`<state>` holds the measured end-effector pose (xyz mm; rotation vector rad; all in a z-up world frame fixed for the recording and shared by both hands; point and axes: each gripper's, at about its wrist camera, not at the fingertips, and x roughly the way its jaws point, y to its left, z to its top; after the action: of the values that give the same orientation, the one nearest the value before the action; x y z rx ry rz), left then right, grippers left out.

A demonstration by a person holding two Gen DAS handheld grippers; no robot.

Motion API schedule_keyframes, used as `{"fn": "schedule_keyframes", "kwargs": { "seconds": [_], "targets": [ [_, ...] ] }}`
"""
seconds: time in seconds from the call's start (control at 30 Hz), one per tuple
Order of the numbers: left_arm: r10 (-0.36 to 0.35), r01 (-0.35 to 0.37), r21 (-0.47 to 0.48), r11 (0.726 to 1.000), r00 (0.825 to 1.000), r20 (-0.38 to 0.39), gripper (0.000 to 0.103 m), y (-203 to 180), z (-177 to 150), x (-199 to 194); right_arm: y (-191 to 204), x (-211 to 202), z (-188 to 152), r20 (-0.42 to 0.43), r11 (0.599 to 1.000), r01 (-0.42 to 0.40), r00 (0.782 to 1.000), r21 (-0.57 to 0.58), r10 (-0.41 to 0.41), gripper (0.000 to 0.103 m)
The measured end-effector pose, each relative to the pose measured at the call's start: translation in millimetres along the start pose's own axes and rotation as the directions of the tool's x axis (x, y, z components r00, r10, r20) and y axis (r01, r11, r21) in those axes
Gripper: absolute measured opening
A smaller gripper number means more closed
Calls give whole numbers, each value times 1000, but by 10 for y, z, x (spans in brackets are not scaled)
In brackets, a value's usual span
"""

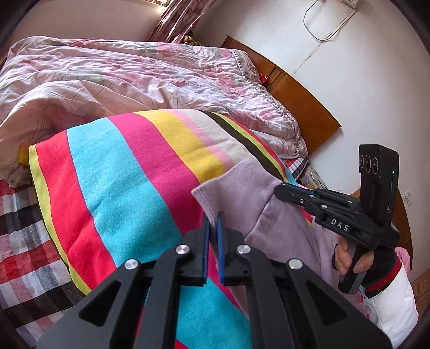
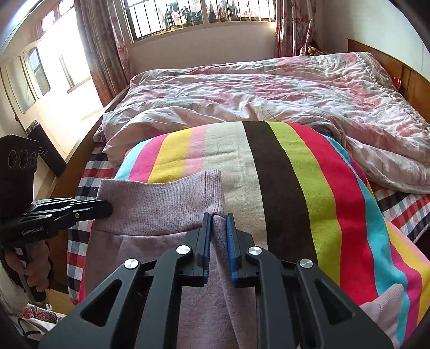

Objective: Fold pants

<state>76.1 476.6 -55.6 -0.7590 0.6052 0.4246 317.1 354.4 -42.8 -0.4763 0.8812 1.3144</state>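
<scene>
Here, the lilac pants are spread on the near part of the striped blanket, their ribbed waistband pinched at one corner by the left gripper and at the other by the right gripper.

Striped blanket lies across the bed. Rumpled pink floral quilt just behind the blanket. Checked sheet beneath it. Wooden headboard beyond the blanket; barred window farther back.
</scene>
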Motion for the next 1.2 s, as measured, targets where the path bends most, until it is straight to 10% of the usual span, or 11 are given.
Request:
{"fn": "schedule_keyframes", "kwargs": {
  "seconds": [0.17, 0.3, 0.47, 0.63, 0.77, 0.93, 1.1, 1.17, 1.2],
  "targets": [
    [99, -100, -35, 994, 995, -25, 22, 119, -60, 94, -124, 1, -42, -19, 996, -14, 1000, 93, 16, 26],
    [262, -266, 27, 964, 960, 96, 83, -137, 6, -188, -394, -707, -120, 87, 982, -1, 996, 191, -16, 55],
    [85, -103, 239, 966, 993, 85, 100, -1042, 25, -297, -968, -1896, -894, 163, 900, 181, 951, 396, -263, 56],
    [9, 45, 564, 825, 996, -93, 101, -2420, -222, 342, -1084, -2643, -2172, 85, 740, 309, 893, 597, -442, 56],
    [13, 194, 629, 753, 951, -309, 101, -3178, -573, 1007, -632, -2887, -3121, 24, 660, 367, 864, 655, -503, 56],
    [164, 151, 723, 674, 924, -346, 97, -3740, -920, 1636, -349, -2994, -3963, -40, 561, 378, 852, 736, -522, 56],
    [328, 86, 774, 627, 872, -362, 74, -3882, -1163, 2135, -298, -3052, -4259, 0, 556, 341, 852, 758, -523, 56],
    [333, 60, 776, 628, 881, -338, 70, -3901, -1172, 2165, -294, -3070, -4268, 29, 568, 321, 853, 758, -520, 57],
    [331, 60, 771, 634, 880, -340, 52, -3898, -1165, 2159, -294, -3068, -4263, 36, 574, 315, 855, 756, -517, 57]
  ]
}}
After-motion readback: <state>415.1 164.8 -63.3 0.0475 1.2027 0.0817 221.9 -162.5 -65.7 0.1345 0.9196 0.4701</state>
